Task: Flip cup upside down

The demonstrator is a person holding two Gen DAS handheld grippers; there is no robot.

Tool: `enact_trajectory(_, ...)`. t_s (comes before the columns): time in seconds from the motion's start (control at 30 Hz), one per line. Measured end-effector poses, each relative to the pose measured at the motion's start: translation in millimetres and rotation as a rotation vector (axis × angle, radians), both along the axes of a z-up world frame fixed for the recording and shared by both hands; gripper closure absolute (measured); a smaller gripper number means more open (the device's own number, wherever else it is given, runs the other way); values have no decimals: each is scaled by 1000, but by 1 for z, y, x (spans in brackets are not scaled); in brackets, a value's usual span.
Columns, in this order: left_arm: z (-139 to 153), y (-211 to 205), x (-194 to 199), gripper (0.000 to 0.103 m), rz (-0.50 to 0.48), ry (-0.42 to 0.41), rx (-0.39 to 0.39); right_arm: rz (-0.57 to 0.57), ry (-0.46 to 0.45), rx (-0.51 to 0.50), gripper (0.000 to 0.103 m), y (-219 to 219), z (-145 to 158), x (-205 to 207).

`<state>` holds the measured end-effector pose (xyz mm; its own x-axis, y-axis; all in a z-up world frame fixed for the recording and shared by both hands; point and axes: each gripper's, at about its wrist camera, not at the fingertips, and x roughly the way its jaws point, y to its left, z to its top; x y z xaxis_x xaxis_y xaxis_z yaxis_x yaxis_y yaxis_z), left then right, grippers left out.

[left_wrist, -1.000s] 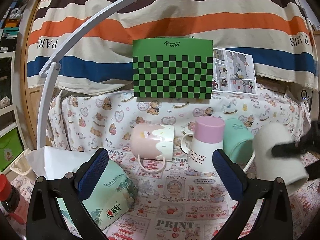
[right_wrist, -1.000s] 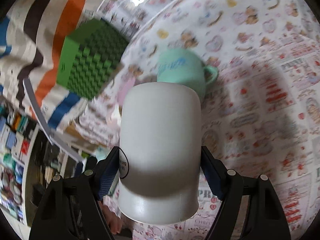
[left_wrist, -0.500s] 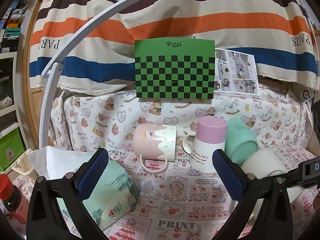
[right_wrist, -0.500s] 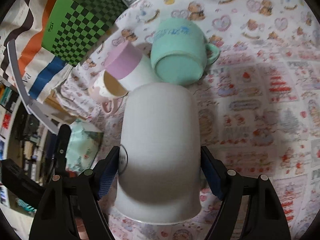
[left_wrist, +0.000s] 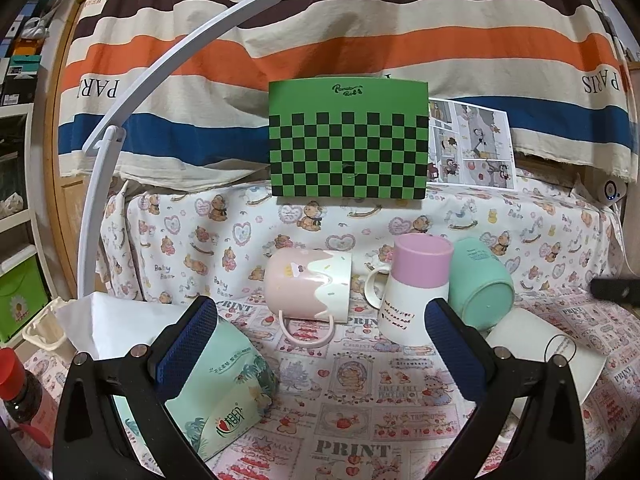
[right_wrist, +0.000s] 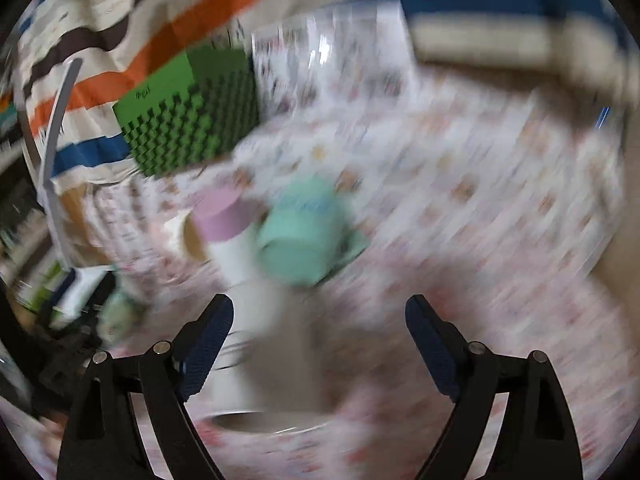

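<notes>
A plain white cup (left_wrist: 548, 354) lies tipped on the printed cloth at the right, next to the mint cup (left_wrist: 478, 282). In the blurred right wrist view the white cup (right_wrist: 272, 352) sits between and below the open fingers, not gripped. My right gripper (right_wrist: 318, 332) is open; part of it shows as a dark bar (left_wrist: 614, 290) at the right edge of the left wrist view. My left gripper (left_wrist: 320, 332) is open and empty, held above the cloth in front of the cups.
A pink-and-white mug (left_wrist: 308, 284) lies on its side. A pink-topped white mug (left_wrist: 416, 288) stands upside down. A tissue pack (left_wrist: 224, 392) lies at the front left, a red-capped bottle (left_wrist: 18, 388) at the far left. A green checkered box (left_wrist: 348, 144) stands behind.
My right gripper carried the white cup down to the cloth, opened and let it go. The right wrist view is now swinging fast. The left gripper has stayed still.
</notes>
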<state>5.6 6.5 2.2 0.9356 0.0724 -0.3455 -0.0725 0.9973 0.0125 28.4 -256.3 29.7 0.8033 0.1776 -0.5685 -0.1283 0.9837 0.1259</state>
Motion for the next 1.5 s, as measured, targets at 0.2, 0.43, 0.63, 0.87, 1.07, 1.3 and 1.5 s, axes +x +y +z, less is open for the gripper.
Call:
enact_trajectory(0.2,0,0,0,0,1,0,0,-115,-325,-111,0,-35,10,-31)
enact_trajectory(0.43,0,-1,0,0,3,-3,-1,-212,-394,-2,0,-64,3,-37)
enact_trajectory(0.63,-1,0,1,0,4,-6,0,-233,-400,-71,0,-67,-6,-35)
enact_trajectory(0.87,0,0,0,0,-20,-13,1,-229,-430,-123,0,-64,-12,-36)
enact_trajectory(1.07,0,-10,-3,0,-26,24,-19,-230,-375,-130,0,-65,-15,-26)
enact_trajectory(1.3,40,-50,8,0,-107,193,-92,-261,-300,-136,0,-68,-22,-12)
enact_trajectory(1.5,54,-94,37,0,-181,341,-85,-270,-298,-140,0,-69,-22,-12)
